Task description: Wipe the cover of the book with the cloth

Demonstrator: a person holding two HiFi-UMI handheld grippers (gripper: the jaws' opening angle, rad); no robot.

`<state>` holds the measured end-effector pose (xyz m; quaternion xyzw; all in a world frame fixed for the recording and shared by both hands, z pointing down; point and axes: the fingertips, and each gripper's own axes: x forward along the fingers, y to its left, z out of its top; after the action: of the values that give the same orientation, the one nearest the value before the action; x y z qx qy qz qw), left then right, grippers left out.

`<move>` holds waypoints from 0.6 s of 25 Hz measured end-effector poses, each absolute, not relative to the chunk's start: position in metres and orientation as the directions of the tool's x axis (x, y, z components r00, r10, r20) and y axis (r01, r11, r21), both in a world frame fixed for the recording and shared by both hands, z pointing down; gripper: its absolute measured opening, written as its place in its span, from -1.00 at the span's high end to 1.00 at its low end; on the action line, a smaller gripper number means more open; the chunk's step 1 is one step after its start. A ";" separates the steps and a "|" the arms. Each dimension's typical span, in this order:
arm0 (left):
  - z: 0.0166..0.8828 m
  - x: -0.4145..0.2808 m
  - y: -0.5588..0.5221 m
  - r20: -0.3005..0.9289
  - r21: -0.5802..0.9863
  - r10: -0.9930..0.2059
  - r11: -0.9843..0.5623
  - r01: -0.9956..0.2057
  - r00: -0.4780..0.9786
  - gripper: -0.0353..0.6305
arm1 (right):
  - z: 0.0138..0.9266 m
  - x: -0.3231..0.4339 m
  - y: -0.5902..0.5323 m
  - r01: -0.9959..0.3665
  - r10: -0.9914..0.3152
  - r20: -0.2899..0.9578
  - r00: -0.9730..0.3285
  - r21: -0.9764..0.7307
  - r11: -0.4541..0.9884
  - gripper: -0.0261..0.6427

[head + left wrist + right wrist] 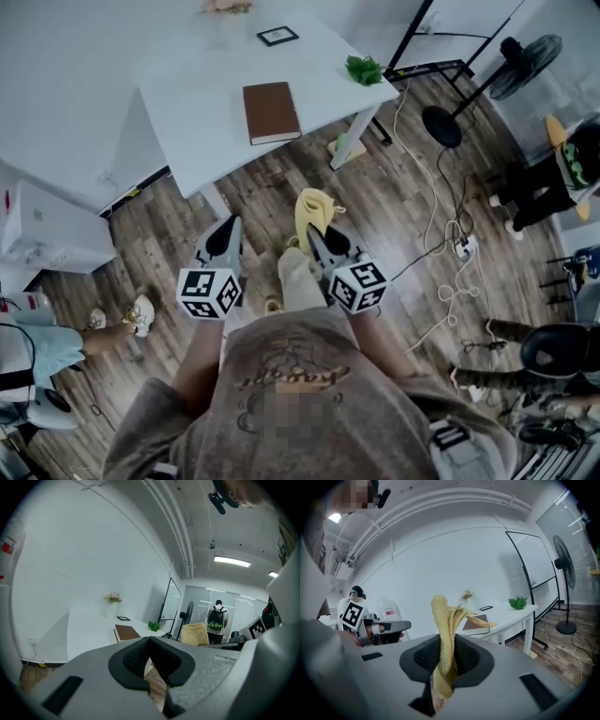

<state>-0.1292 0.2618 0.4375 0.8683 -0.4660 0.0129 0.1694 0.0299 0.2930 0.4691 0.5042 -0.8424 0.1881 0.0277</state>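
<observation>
Two claws in my hands, both held close in front of my chest over the wood floor [281,202], so neither is at the table [187,103] yet. My right gripper [443,660] has its jaws clamped on the yellow cloth [443,630]. The cloth is pinched between the pads, with a bunched fold sticking up past the tips and a short end hanging below them. From the head view it shows as a yellow lump right at the front of that claw. My left gripper [150,644] has its pads pressed together at the tips with nothing between them, just a sliver of floor showing underneath. The book [271,112] is the brown one lying flat and closed on the white table, cover up, close to the table edge nearest me and well apart from both claws. Further back on the same table there's a small black picture frame [277,36], and a green plant [364,69] sits at the right corner. Off to the right a standing fan [525,54] is on the floor with some cables [450,234] trailing near it.
</observation>
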 end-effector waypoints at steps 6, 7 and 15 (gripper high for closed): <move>0.448 -0.128 0.218 0.178 0.287 -0.818 -0.488 -0.824 0.547 0.88 | 0.481 0.039 0.247 -0.860 -0.831 0.254 -0.495 -0.278 0.428 0.73; 0.449 -0.128 0.209 0.178 0.289 -0.818 -0.487 -0.824 0.546 0.88 | 0.483 0.041 0.237 -0.860 -0.829 0.257 -0.496 -0.276 0.429 0.73; 0.445 -0.110 0.117 0.187 0.281 -0.820 -0.482 -0.830 0.540 0.88 | 0.480 0.058 0.140 -0.849 -0.820 0.255 -0.513 -0.289 0.441 0.73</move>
<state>-0.1103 0.1173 0.4448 0.8608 -0.4792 0.0136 0.1706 0.0579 0.1396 0.4805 0.4920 -0.8480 0.1930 0.0387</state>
